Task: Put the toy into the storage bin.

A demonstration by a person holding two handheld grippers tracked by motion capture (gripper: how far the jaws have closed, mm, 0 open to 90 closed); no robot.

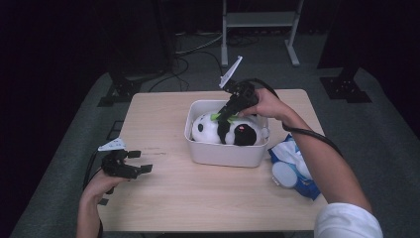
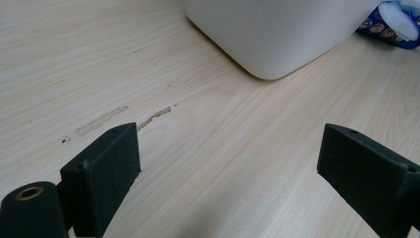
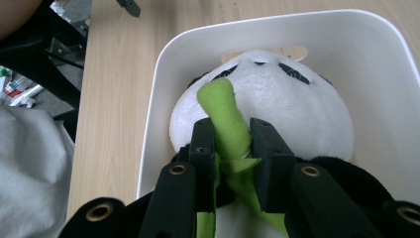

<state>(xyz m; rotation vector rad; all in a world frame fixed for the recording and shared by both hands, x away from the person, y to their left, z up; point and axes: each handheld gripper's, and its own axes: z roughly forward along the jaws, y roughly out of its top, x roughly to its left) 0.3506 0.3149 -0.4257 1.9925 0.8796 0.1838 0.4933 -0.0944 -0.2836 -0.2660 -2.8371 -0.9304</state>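
Right gripper view has my right gripper clamped on the green bamboo stalk of the plush panda, which lies in the white bin; my left gripper rests near the tabletop, jaws wide apart, holding nothing.

Overhead view, two close (shared white bin)

Panda toy black-and-white, green stalk; bin white; table pale wood.
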